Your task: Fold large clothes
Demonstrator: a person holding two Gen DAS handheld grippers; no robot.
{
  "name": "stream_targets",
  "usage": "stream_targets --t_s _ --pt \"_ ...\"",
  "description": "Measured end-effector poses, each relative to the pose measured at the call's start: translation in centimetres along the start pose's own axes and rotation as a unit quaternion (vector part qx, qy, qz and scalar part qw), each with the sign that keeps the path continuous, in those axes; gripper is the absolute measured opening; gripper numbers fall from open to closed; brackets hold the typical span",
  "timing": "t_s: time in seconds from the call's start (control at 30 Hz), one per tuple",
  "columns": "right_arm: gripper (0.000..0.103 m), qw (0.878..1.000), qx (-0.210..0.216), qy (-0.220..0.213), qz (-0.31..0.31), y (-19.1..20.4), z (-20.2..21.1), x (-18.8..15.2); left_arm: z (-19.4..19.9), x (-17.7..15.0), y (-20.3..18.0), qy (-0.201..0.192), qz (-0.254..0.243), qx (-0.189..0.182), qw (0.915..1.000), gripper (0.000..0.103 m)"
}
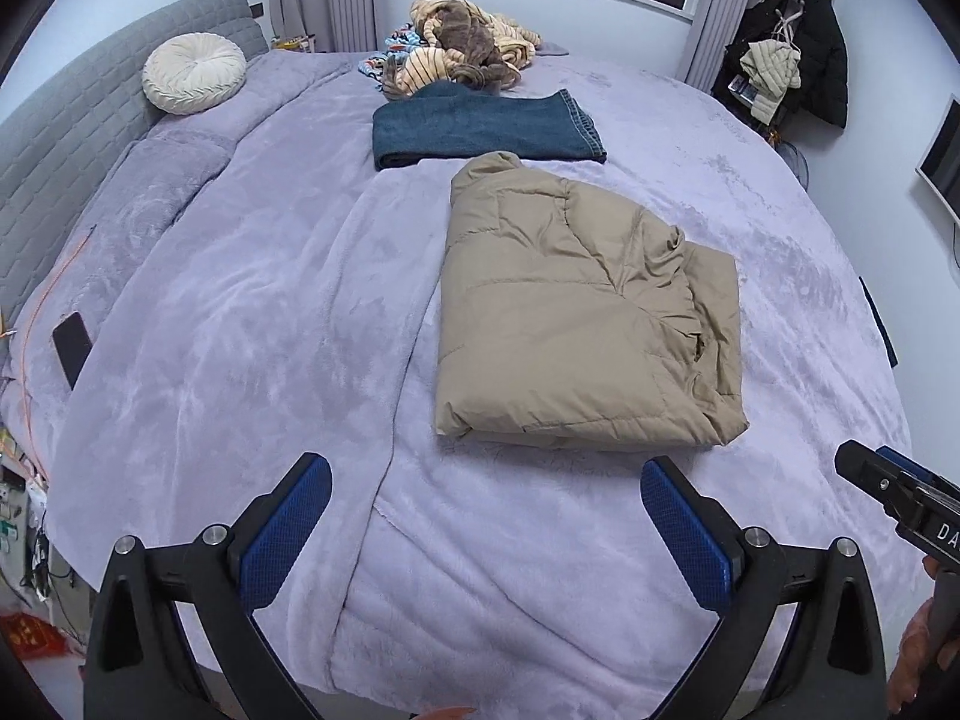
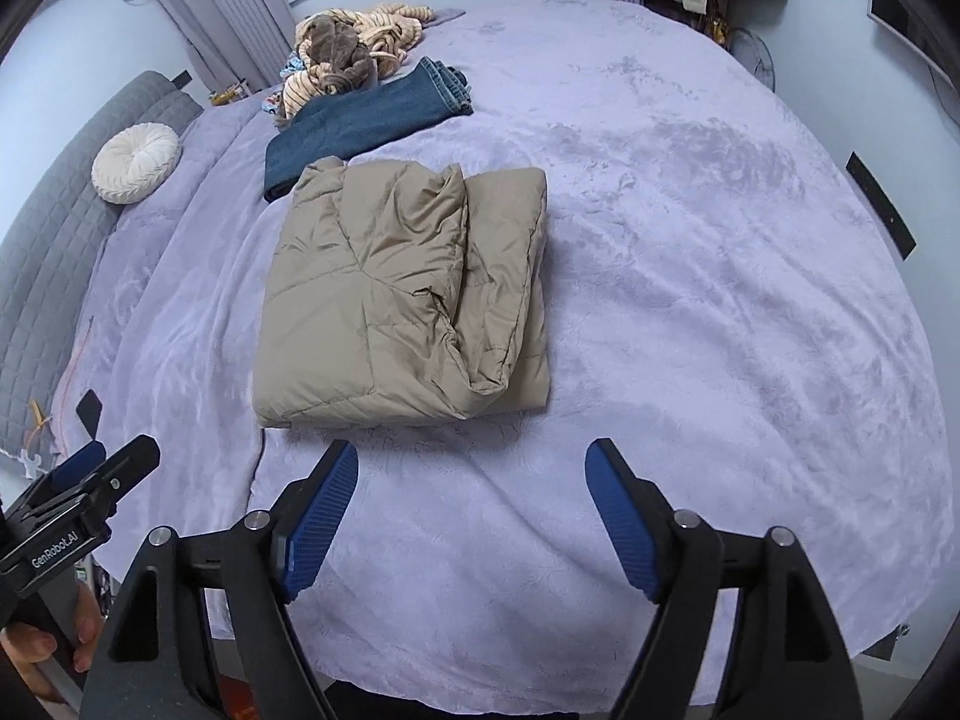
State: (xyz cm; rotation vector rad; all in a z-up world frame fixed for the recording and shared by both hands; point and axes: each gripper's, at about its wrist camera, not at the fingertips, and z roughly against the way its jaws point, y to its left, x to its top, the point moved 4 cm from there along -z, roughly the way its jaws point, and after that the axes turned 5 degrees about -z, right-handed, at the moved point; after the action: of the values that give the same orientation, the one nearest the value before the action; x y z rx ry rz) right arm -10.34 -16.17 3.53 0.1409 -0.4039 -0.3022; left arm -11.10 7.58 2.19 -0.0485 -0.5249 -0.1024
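A tan puffer jacket [image 1: 576, 306] lies folded into a thick rectangle on the lilac bedspread [image 1: 240, 312]; it also shows in the right wrist view [image 2: 396, 294]. My left gripper [image 1: 486, 474] is open and empty, held just short of the jacket's near edge, with blue pads [image 1: 282, 534]. My right gripper [image 2: 471, 456] is open and empty, near the jacket's near right corner. Each gripper shows at the edge of the other's view: the right one [image 1: 900, 492] and the left one [image 2: 90, 480].
Folded blue jeans [image 1: 480, 132] lie beyond the jacket, also seen in the right wrist view [image 2: 366, 114]. A heap of striped clothes [image 1: 462, 54] sits at the far edge. A round white cushion [image 1: 193, 73] rests by the grey headboard [image 1: 72, 138]. A phone [image 1: 72, 348] lies at left.
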Motion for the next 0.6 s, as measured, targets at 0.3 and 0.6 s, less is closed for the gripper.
stream_targets --t_s 0.3,0.6 --pt "0.088 0.998 -0.008 -0.034 0.045 1.2 3.7 -0.4 3.7 -1.1 -0.3 -0.019 0.01 0.001 0.9998 0.103" --pt "0.089 0.997 -0.027 -0.066 0.034 2.9 5.4 -0.2 5.3 -0.1 1.1 -0.031 -0.013 0.001 0.9994 0.103"
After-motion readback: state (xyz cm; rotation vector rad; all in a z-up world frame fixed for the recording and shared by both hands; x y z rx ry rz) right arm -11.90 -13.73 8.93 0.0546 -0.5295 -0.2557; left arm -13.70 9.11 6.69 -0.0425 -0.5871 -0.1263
